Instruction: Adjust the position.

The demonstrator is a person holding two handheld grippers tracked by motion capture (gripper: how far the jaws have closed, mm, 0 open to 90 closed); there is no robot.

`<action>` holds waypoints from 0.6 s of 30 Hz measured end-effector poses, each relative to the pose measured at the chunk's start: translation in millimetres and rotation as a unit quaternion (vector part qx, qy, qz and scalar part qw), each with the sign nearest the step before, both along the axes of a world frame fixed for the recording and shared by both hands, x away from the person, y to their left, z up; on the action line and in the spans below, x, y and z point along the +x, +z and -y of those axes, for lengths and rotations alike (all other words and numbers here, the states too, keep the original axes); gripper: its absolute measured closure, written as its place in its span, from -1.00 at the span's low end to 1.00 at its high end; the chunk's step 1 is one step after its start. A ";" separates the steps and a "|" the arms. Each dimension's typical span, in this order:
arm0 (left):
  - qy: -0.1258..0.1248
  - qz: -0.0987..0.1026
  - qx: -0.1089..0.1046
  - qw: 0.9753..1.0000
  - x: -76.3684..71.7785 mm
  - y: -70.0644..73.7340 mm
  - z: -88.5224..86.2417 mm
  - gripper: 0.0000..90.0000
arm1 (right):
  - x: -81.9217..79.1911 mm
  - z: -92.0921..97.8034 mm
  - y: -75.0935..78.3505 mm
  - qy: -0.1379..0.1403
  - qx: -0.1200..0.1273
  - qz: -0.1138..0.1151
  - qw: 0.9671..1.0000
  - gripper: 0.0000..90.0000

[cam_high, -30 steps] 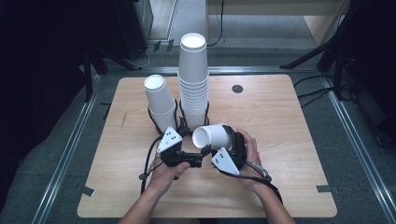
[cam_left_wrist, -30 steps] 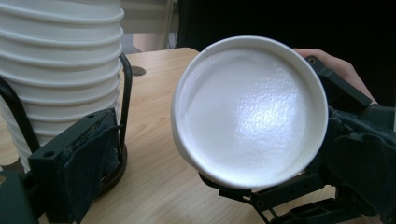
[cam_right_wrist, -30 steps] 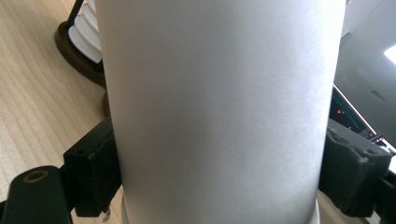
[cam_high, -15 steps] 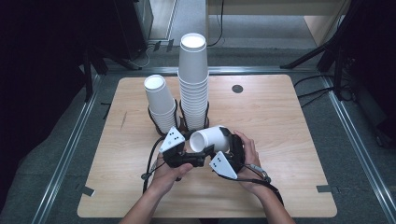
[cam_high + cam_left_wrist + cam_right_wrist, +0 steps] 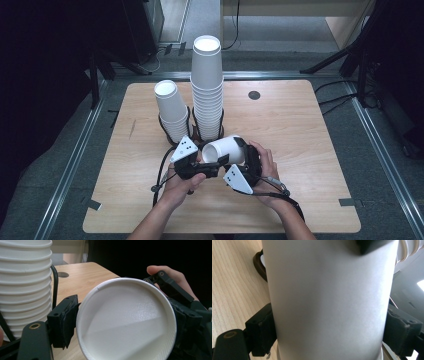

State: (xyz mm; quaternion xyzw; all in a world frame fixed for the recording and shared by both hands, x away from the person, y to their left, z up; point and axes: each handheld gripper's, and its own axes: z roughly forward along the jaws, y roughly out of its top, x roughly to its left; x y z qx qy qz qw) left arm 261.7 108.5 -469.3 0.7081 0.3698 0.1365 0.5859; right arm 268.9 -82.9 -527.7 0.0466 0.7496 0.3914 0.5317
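A white paper cup (image 5: 227, 149) lies on its side above the table's front middle, held between both grippers. My right gripper (image 5: 239, 156) is shut on its body; in the right gripper view both pads press the cup's wall (image 5: 329, 302). My left gripper (image 5: 212, 165) comes from the left, facing the cup's open mouth (image 5: 125, 322). Its left pad (image 5: 65, 322) touches the cup just behind the rim, and a dark pad sits against the opposite side. The right gripper's jaw and a finger show behind the cup's far edge.
A tall stack of white cups (image 5: 207, 90) and a shorter, leaning stack (image 5: 172, 112) stand in black wire holders just behind the grippers. The wooden table (image 5: 300, 130) has a small round hole (image 5: 254, 95) at the back. Bare wood lies left and right.
The cup and my right gripper have shifted slightly left, toward the left gripper. The stacks have not moved.
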 end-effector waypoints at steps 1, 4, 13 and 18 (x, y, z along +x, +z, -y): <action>-0.001 0.000 0.001 1.000 0.0 0.4 -0.5 -0.53 | -0.3 0.0 0.3 0.001 -0.001 0.002 1.000 -0.73; 0.000 0.001 -0.002 1.000 0.2 0.6 -1.2 -0.52 | 0.3 0.1 1.3 0.002 -0.001 0.004 1.000 -0.74; 0.006 0.001 -0.011 1.000 2.1 -0.1 -4.1 -0.48 | 0.5 0.9 1.7 0.002 0.016 -0.012 1.000 -0.85; 0.010 -0.004 -0.019 1.000 5.9 -3.1 -8.6 -0.47 | -1.1 3.2 4.7 0.009 0.029 -0.019 0.999 -0.96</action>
